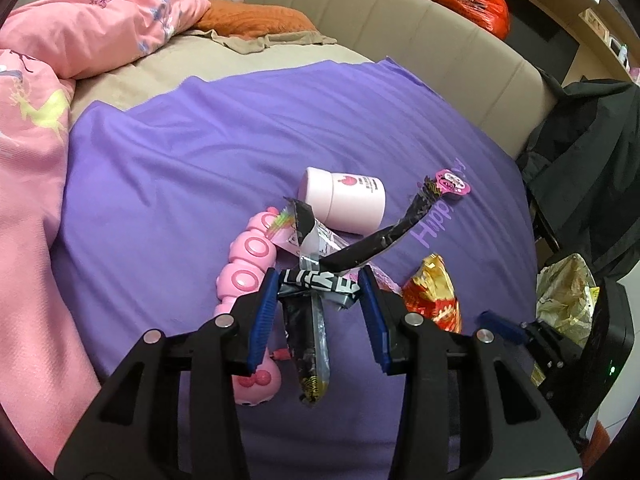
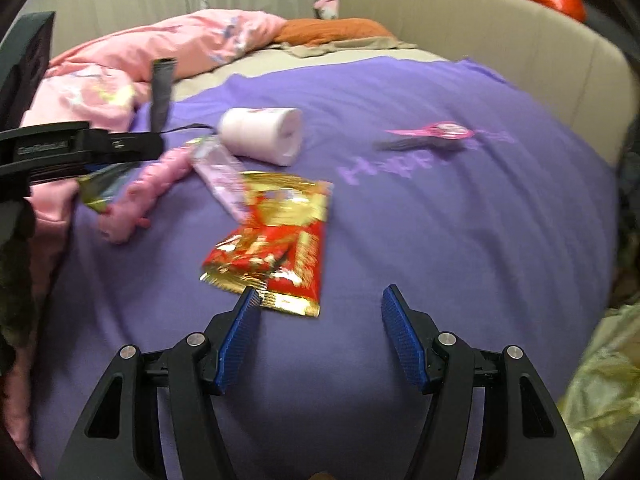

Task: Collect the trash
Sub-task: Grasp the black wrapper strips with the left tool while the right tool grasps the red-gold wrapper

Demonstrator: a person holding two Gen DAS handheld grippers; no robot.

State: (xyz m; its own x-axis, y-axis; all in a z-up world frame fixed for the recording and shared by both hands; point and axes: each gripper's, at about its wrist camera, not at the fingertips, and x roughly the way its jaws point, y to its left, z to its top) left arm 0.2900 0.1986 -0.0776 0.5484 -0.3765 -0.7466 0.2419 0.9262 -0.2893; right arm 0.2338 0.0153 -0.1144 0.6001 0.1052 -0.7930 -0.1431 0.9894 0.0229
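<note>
Left gripper (image 1: 319,285): blue pads pinch a crumpled black-and-silver wrapper (image 1: 316,286), lifted clear of the bedding; one strip hangs down below the jaws, another black strip rises up and right past them. Right gripper (image 2: 318,300): jaws spread wide, nothing between them, poised over the purple sheet (image 2: 440,240). Its left pad tip sits at the near edge of a red-and-gold snack packet (image 2: 276,248) lying flat on the sheet; whether it touches cannot be told through the blur.

Beyond the left jaws: pink caterpillar toy (image 1: 250,268) on the sheet, a pale pink cup (image 1: 346,200) on its side, a pale pink wrapper (image 2: 218,174) between toy and cup. A small pink-labelled wrapper (image 2: 436,134) lies near the lettering on the sheet, apart from the rest.

Far side: pink duvet (image 1: 80,32), orange pillow (image 1: 248,20), beige headboard (image 1: 400,32). At the right edge of the left view, a bin lined with a yellowish bag (image 1: 564,300).
</note>
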